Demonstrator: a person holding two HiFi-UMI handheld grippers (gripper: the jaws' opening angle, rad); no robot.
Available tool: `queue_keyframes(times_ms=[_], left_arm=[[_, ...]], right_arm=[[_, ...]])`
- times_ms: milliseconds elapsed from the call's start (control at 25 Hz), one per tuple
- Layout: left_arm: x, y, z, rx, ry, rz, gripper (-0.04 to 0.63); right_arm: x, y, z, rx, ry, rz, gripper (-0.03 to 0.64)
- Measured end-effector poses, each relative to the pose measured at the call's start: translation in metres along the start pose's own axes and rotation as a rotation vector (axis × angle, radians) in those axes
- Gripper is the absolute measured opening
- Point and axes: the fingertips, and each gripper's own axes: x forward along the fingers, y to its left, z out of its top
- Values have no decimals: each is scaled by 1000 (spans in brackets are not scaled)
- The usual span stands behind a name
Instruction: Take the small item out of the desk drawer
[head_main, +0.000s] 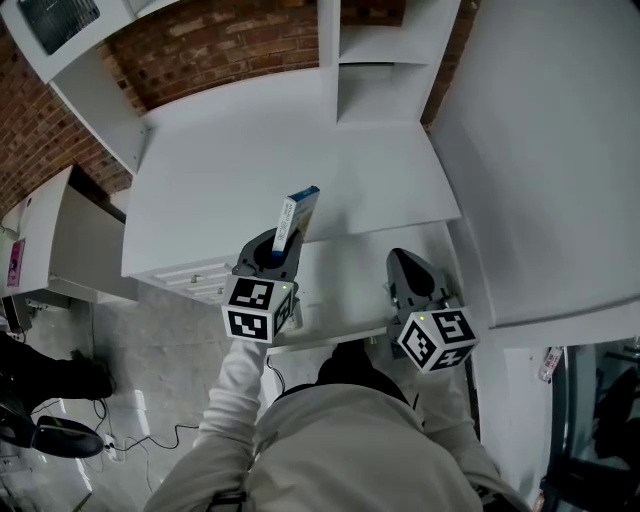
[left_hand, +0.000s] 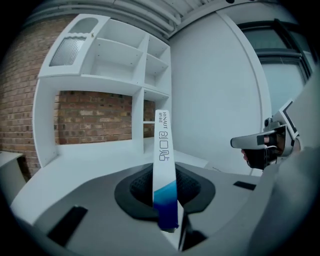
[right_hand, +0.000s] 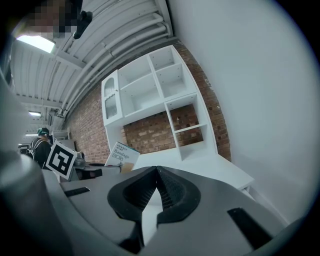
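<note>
A small flat white box with a blue end (head_main: 296, 215) stands upright in my left gripper (head_main: 282, 245), which is shut on its lower blue end. It hangs over the front edge of the white desk (head_main: 290, 160), above the pulled-out drawer (head_main: 345, 285). In the left gripper view the box (left_hand: 164, 160) rises edge-on from between the jaws of the left gripper (left_hand: 167, 200). My right gripper (head_main: 405, 262) hovers over the drawer's right side, its jaws shut with nothing between them. The right gripper view shows the right gripper (right_hand: 156, 172), with the box (right_hand: 121, 156) to its left.
White open shelves (head_main: 375, 60) stand at the desk's back against a brick wall (head_main: 220, 40). A tall white panel (head_main: 540, 150) closes the right side. A low white cabinet (head_main: 60, 230) sits to the left, with cables on the floor (head_main: 150, 440).
</note>
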Motion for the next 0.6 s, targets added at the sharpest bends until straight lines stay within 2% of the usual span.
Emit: queue_keyframes(times_ms=[600], left_arm=[[-51, 29, 26, -121, -175, 123, 74]], right_arm=[[-3, 16, 7, -24, -12, 35, 29]])
